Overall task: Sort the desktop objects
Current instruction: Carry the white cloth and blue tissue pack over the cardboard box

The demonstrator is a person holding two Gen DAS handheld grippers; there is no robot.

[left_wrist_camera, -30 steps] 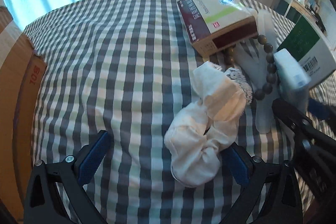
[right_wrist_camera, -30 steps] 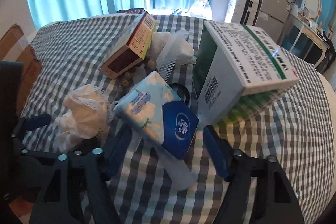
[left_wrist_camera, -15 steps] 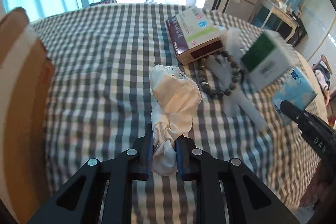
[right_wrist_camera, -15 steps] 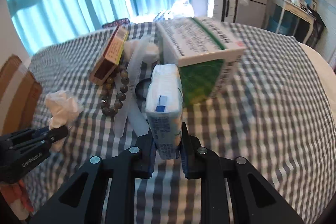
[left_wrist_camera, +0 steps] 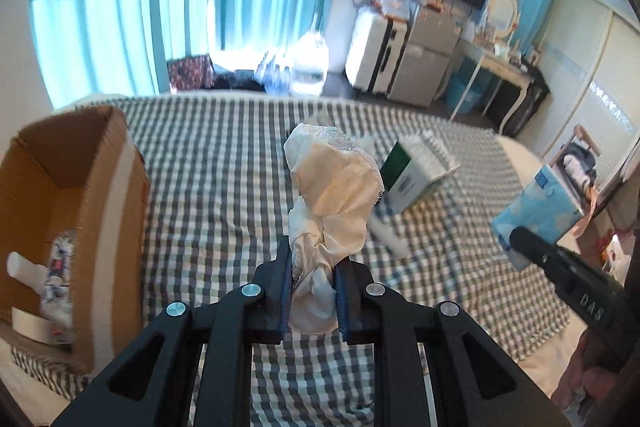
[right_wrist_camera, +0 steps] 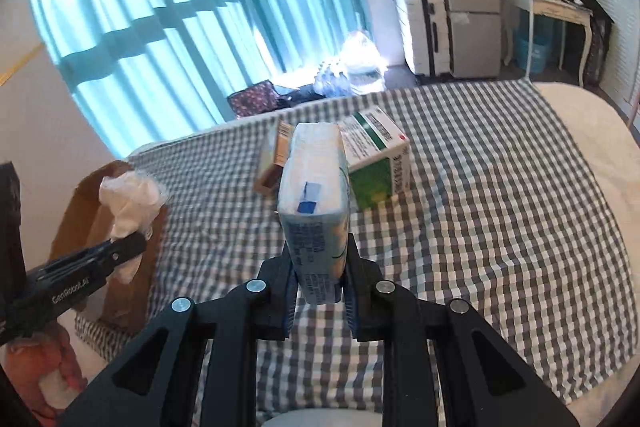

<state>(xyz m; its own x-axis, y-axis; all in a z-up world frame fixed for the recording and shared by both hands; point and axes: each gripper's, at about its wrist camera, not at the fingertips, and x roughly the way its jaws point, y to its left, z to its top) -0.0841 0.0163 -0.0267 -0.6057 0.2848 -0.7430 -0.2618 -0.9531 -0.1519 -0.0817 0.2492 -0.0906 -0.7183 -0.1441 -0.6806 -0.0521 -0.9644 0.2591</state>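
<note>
My left gripper [left_wrist_camera: 313, 267] is shut on a crumpled white cloth [left_wrist_camera: 334, 183], held up above the checked bed. In the right wrist view the same cloth [right_wrist_camera: 130, 195] hangs over the brown cardboard box [right_wrist_camera: 100, 211], pinched in the left gripper [right_wrist_camera: 134, 243]. My right gripper [right_wrist_camera: 320, 267] is shut on a blue-and-white tissue pack [right_wrist_camera: 314, 195], lifted off the bedspread. The left wrist view shows that tissue pack [left_wrist_camera: 538, 211] at the right, in the right gripper [left_wrist_camera: 520, 239]. A green-and-white carton [right_wrist_camera: 376, 155] and a brown-ended box [right_wrist_camera: 274, 155] lie on the bed behind the pack.
The open cardboard box [left_wrist_camera: 104, 195] stands at the bed's left edge with several items inside. A white comb-like thing [left_wrist_camera: 386, 239] lies near the green carton [left_wrist_camera: 416, 167]. A checked bedspread [right_wrist_camera: 500, 207] covers the bed. Suitcases, a fridge and a desk stand at the far wall.
Both grippers closed, the left on the cloth and the right on the tissue pack, then lifted them off the bed. The cloth has moved left toward the cardboard box.
</note>
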